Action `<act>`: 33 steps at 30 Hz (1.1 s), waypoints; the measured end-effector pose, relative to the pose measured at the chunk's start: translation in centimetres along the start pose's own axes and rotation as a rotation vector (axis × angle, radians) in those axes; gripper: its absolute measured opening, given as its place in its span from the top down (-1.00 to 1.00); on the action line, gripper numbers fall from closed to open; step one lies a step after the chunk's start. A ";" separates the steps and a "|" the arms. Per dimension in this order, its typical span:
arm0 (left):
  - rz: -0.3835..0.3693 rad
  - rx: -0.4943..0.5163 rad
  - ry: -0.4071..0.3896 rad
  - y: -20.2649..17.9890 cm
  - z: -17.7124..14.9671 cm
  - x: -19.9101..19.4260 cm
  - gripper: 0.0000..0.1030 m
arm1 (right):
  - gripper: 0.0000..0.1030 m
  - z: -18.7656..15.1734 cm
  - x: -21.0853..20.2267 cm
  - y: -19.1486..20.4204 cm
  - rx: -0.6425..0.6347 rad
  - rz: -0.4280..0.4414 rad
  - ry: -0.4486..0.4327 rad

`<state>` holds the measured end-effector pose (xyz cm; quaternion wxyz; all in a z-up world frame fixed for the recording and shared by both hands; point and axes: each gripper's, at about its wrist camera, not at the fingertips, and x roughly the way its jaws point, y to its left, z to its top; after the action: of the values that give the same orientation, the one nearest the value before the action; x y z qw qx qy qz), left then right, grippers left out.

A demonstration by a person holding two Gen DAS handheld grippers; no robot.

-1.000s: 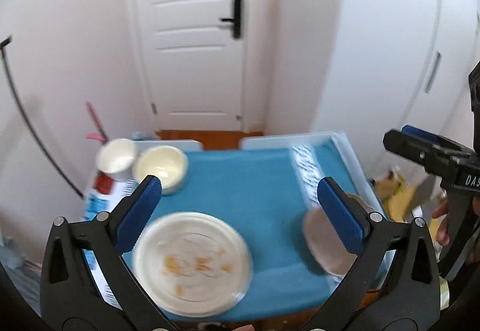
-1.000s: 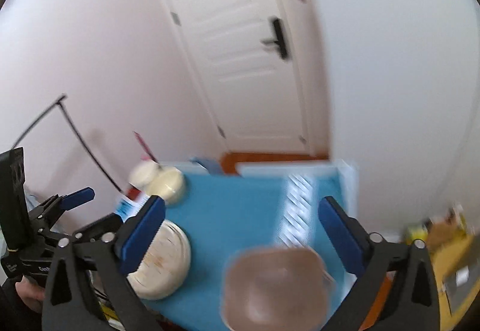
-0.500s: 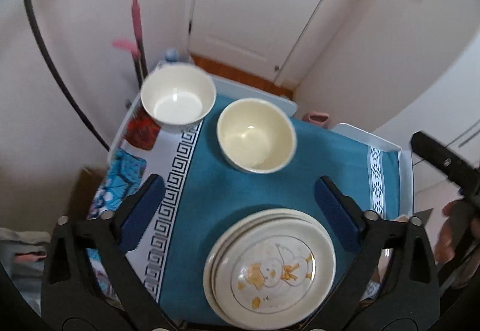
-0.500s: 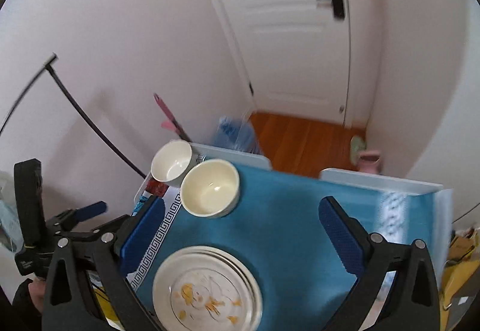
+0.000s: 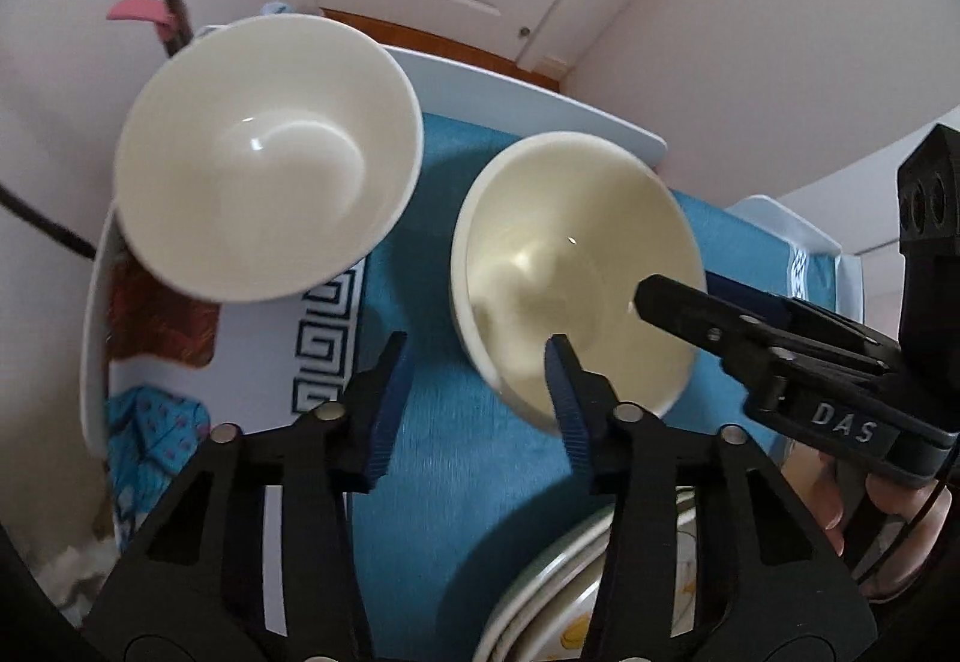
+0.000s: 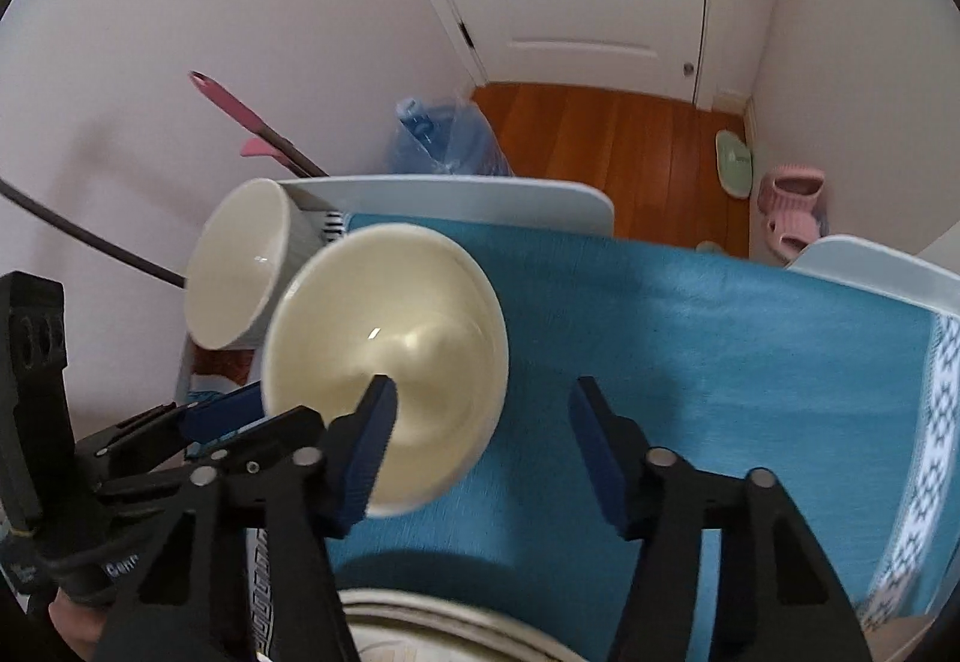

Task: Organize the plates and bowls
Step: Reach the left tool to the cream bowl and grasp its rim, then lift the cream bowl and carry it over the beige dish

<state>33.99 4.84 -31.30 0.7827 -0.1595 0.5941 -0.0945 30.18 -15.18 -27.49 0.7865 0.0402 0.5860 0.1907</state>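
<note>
Both jaws have just been closing: left hand-held gripper and right hand-held gripper each straddle the cream bowl's rim, part-spread, not yet pinching.

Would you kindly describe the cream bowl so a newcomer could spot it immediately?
Start at the teal cloth covering the table. Two empty bowls sit near its far left end; the cream bowl rests fully on the teal, nearer the stacked plates. Its neighbour, the white bowl, is paler and sits at the patterned edge.
</note>
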 end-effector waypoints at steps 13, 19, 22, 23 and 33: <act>0.062 0.083 -0.022 -1.5 0.4 1.3 0.57 | 0.71 0.3 2.0 -0.3 0.030 0.011 0.030; 0.088 0.102 -0.040 -2.1 1.0 1.0 0.57 | 0.71 0.5 2.1 -0.3 0.024 0.006 0.022; 0.101 0.115 -0.051 -2.6 1.1 0.6 0.57 | 0.71 0.4 1.7 -0.2 0.023 0.009 0.011; 0.102 0.118 -0.057 -2.8 1.1 0.2 0.57 | 0.71 0.4 1.5 -0.2 0.022 0.008 0.007; 0.101 0.173 -0.157 -7.5 0.1 -6.0 0.57 | 0.71 -0.5 -5.0 -0.5 0.018 0.029 -0.106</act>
<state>32.72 -0.17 -23.19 0.8415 -0.0682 0.5277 -0.0932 28.60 -17.42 -23.22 0.8133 0.0658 0.5446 0.1942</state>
